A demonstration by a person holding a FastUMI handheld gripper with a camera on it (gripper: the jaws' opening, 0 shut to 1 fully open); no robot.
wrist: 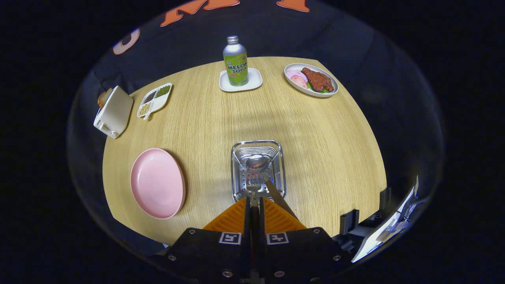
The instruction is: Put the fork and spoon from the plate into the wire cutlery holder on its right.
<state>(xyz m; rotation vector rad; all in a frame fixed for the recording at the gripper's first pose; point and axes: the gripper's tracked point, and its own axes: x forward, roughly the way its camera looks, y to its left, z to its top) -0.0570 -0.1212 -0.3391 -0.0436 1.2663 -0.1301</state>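
1. Above the wire cutlery holder (258, 169), in the gripper view, the tongs (254, 201) are pressed together on the handle of the spoon (256, 161), whose bowl hangs over the basket.
2. The pink plate (158, 183) on the left is bare; a second handle, probably the fork (278, 195), already leans in the holder.
3. Only the release seems to be left.
4. The worktop (315, 138) around the holder is free, its front edge near.

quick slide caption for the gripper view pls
Gripper shut on a spoon, holding it over the wire holder, where another utensil's handle already leans; pink plate bare.
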